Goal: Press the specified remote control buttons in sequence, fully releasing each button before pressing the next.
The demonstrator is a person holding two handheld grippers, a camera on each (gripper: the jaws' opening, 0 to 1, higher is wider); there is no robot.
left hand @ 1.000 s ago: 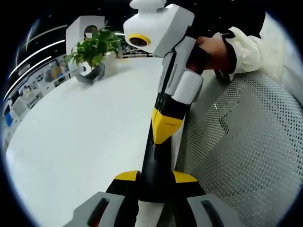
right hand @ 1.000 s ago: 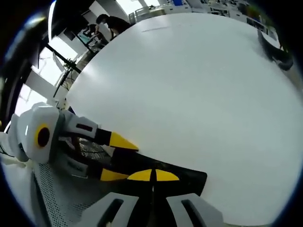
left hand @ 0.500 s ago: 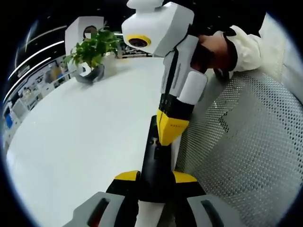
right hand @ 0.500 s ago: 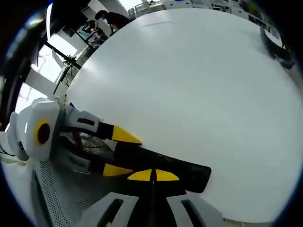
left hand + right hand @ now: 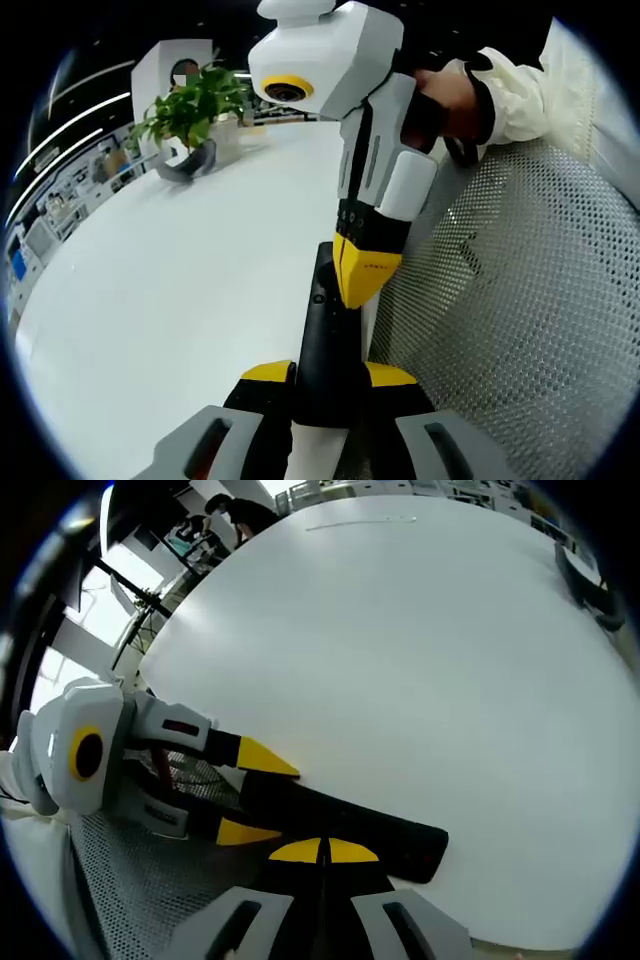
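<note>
behind remote [image 5: 322, 340], potted plant [image 5: 190, 110], white table [image 5: 180, 290]

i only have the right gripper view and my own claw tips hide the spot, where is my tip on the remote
Observer: In the left gripper view, the tip of your shut right claw lies at the right edge of the black remote, toward its far end.
Operator: is the remote gripped
Observer: Yes. The left claw has the remote's near end between its yellow tips.
Operator: anything else on the table past it
Observer: A leafy green potted plant stands near the table's far edge.
</note>
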